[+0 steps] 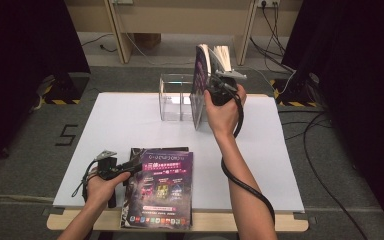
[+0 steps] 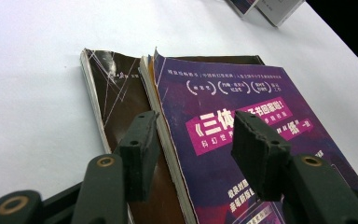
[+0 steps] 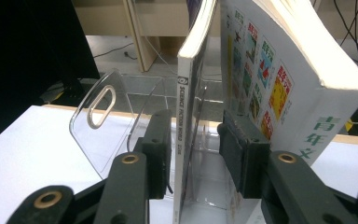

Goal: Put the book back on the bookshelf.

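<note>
Reaching far over the white table [image 1: 130,120], the right hand [image 1: 223,112] kept the right gripper [image 3: 193,140] level, jaws around an upright magazine [image 3: 186,116] at the clear acrylic holder [image 1: 172,97]; pad contact unclear. Near left, the left hand [image 1: 100,185] held the left gripper [image 2: 193,149] low, jaws wide, straddling the purple magazine [image 2: 242,154] edge on a brown book [image 2: 121,98]. Dark curtains, grey carpet around.

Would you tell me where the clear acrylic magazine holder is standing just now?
In the high view, the clear holder stands at the table's far middle, just left of the upright magazine beside the right gripper.
</note>
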